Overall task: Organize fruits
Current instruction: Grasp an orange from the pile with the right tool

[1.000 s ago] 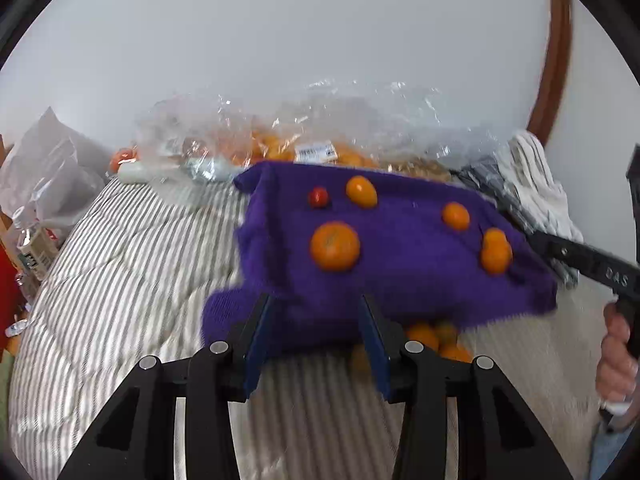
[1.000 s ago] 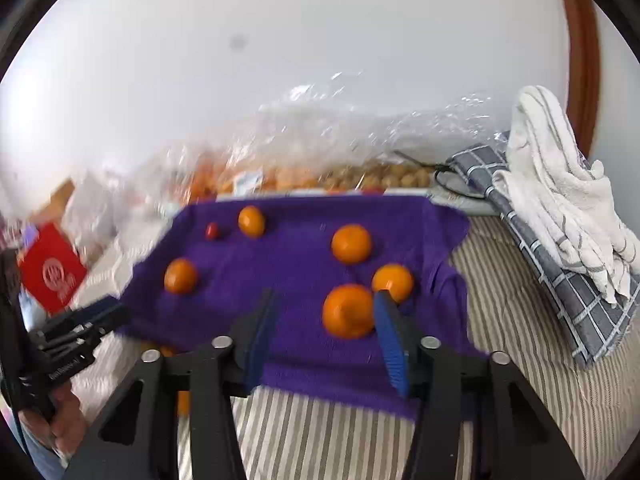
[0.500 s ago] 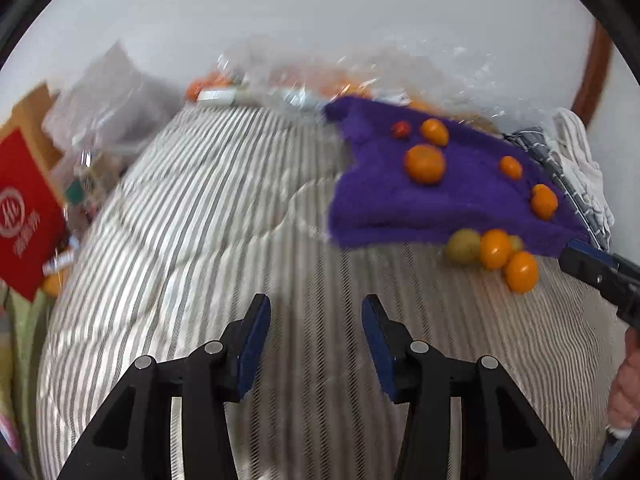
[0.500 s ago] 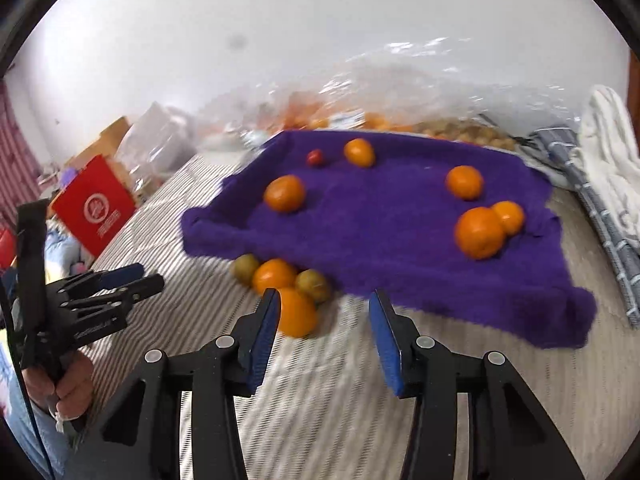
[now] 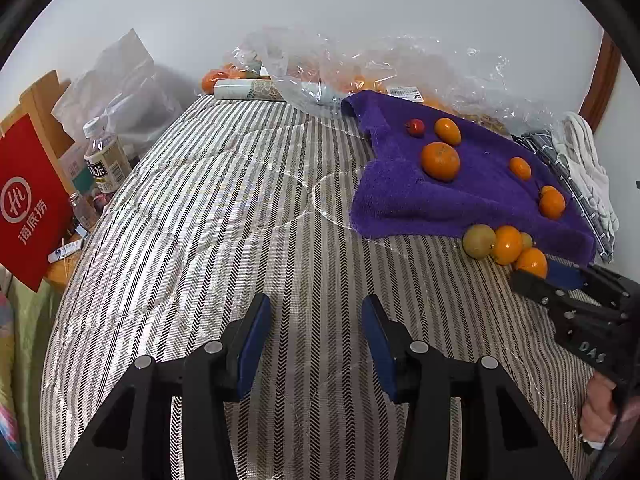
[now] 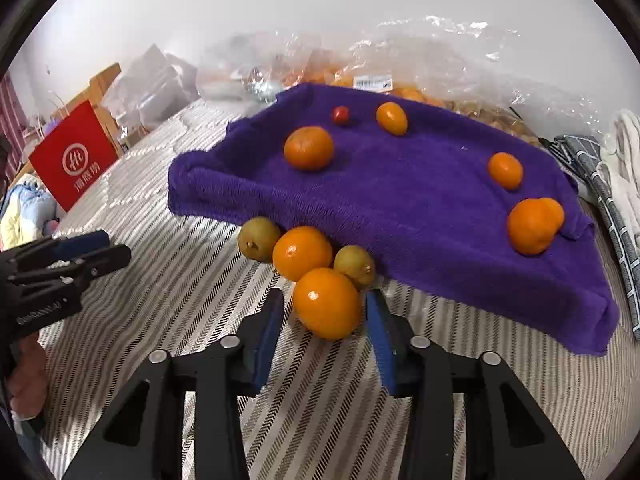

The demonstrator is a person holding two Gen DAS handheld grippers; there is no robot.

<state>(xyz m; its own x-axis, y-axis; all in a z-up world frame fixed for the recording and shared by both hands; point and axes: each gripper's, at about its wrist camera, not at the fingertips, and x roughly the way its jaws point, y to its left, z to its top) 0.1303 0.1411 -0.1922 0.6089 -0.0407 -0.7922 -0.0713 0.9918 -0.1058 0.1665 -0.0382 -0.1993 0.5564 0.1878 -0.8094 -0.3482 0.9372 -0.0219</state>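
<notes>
A purple towel (image 6: 400,200) lies on the striped bedding with several oranges and one small red fruit (image 6: 341,115) on it. At its near edge sit two yellow-green fruits (image 6: 259,238) and two oranges. My right gripper (image 6: 325,316) has the nearest orange (image 6: 326,302) between its jaws, which are closing; the right pad touches it and a thin gap shows at the left pad. In the left wrist view that gripper (image 5: 560,280) reaches this orange (image 5: 532,262) from the right. My left gripper (image 5: 316,320) hangs open over bare bedding, nothing between its fingers.
Clear plastic bags (image 5: 360,68) with more oranges line the wall behind the towel. A checked cloth and white towel (image 5: 584,160) lie at the right. Off the bed's left edge stand a red paper bag (image 5: 28,200) and a bottle (image 5: 104,160).
My left gripper drew back from the towel's edge to bare bedding, then stayed still. My right gripper dropped to the fruit cluster at the towel's near edge and its jaws narrowed around the nearest orange.
</notes>
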